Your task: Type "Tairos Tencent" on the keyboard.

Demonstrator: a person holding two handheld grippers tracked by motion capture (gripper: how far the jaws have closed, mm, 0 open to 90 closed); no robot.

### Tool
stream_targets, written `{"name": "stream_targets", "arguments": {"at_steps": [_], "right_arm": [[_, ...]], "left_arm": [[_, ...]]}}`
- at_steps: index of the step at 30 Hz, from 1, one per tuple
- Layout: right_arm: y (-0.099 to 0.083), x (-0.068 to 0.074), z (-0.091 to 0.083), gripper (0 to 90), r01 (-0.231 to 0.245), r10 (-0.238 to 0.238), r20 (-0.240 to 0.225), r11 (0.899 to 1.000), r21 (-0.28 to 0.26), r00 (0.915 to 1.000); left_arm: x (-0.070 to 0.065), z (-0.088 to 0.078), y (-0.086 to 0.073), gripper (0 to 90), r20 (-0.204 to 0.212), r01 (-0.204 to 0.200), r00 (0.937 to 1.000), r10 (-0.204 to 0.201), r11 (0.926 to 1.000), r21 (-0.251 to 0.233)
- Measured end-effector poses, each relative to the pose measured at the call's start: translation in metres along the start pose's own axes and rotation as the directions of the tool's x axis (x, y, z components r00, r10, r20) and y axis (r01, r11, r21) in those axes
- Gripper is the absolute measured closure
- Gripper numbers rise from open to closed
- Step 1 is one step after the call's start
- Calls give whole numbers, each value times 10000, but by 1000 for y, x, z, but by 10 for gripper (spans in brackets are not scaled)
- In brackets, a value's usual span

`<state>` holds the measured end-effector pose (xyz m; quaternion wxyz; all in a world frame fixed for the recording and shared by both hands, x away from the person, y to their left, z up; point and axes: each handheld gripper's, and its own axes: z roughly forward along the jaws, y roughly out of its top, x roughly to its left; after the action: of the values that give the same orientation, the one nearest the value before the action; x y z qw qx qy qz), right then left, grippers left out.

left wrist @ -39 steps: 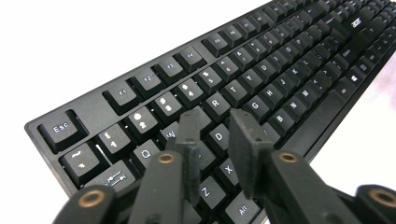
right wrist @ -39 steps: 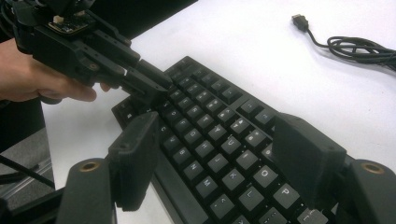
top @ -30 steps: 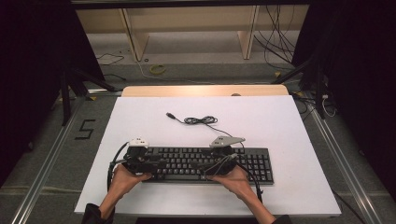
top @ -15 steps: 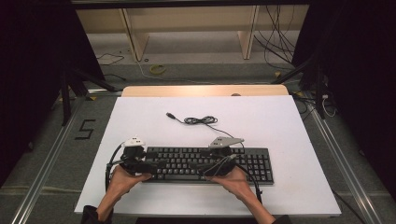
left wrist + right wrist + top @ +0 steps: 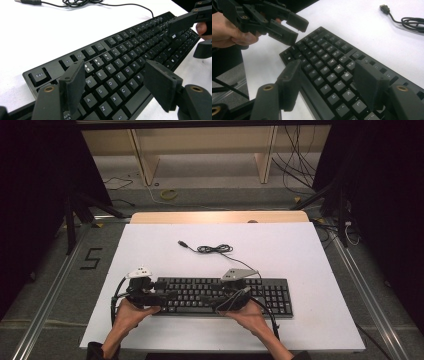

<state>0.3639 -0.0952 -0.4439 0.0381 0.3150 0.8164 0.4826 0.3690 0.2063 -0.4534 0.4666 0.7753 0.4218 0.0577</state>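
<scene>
Jaws of both grippers stand apart, pressing on nothing: those of the left gripper have just been opening, those of the right gripper closing a little. A black keyboard lies flat on the white table. In the left gripper view its letter keys run between and beyond that gripper's jaws; in the right gripper view its middle keys lie between and below the jaws. Its cable lies coiled on the table well beyond both grippers. Judged step: each gripper is poised over one part of the keyboard, before a grasp or key press. Next, each must lower to a near edge and close squarely.
</scene>
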Motion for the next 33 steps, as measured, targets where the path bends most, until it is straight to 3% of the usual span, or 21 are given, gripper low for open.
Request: {"name": "stream_targets", "arguments": {"at_steps": [9, 17, 23, 29, 33], "right_arm": [[-2, 4, 2, 526, 114, -112, -90, 9998, 183, 9999], [-5, 8, 6, 702, 383, -379, -114, 9986, 373, 9992], [-10, 11, 13, 817, 606, -601, -93, 9945, 852, 9982], [-14, 11, 18, 900, 793, -797, -17, 9899, 1174, 9968], [-16, 11, 21, 900, 888, -902, 40, 9865, 1376, 9959]], "left_arm": [[0, -5, -2, 326, 54, 67, 10000, -65, 9997, -239], [-1, -9, -4, 323, 86, 109, 9999, -105, 9989, -453], [-1, -11, -7, 314, 122, 131, 9998, -124, 9983, -564], [-1, -14, -10, 309, 112, 135, 9999, -128, 9978, -656], [-1, -16, -12, 310, 120, 167, 9998, -159, 9973, -716]]}}
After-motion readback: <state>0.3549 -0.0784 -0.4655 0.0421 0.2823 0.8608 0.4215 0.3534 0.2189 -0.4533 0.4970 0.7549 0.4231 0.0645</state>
